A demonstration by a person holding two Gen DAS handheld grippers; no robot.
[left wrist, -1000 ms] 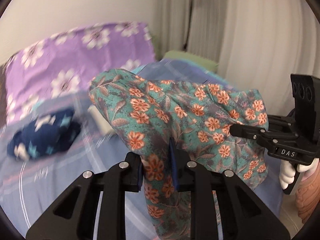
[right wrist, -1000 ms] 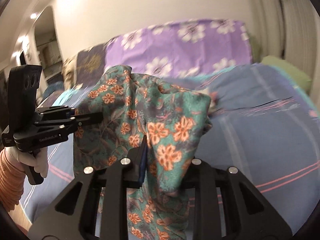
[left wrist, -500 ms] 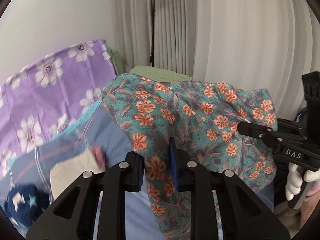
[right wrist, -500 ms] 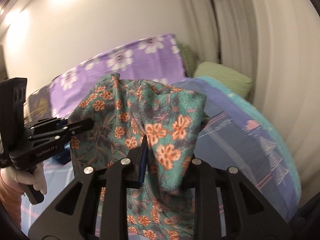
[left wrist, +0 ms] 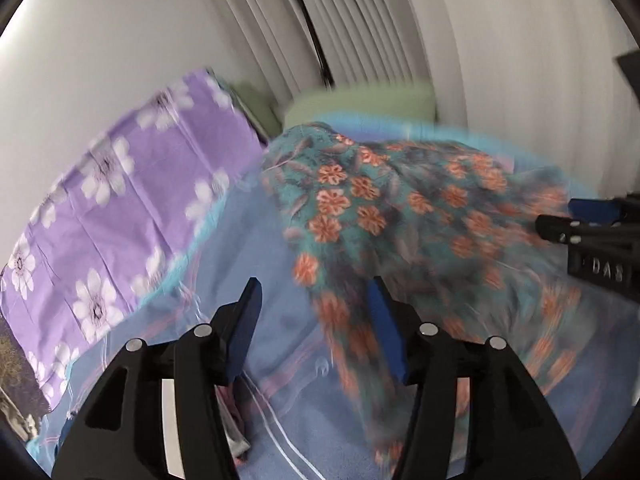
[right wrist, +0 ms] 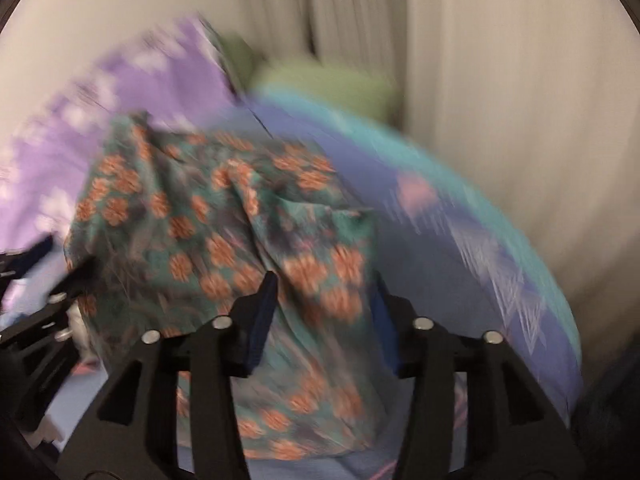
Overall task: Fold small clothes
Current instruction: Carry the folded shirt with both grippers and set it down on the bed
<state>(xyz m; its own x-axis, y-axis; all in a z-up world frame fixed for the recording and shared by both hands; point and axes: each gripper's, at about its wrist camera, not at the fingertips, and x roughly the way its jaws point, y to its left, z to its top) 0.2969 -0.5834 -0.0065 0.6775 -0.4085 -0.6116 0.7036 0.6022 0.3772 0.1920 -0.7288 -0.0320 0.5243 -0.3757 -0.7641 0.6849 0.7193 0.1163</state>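
Observation:
A teal garment with orange flowers (left wrist: 400,216) lies spread on the blue bed sheet (left wrist: 260,264), blurred by motion. It also shows in the right wrist view (right wrist: 208,232). My left gripper (left wrist: 316,320) is open, its right finger against the garment's near edge, nothing between the pads. My right gripper (right wrist: 324,304) is open, with loose cloth lying between its spread fingers. The right gripper also shows at the right edge of the left wrist view (left wrist: 568,222), and the left gripper at the left edge of the right wrist view (right wrist: 52,264).
A purple flowered pillow (left wrist: 120,216) lies at the bed's head on the left. A green pillow (left wrist: 360,104) sits at the far corner by white curtains (left wrist: 480,40). Some small clothes (left wrist: 232,420) lie under the left gripper.
Both grippers have opened and let go of the garment, which has dropped from hanging in the air onto the bed. Both views have swung and lowered toward the bed's far corner.

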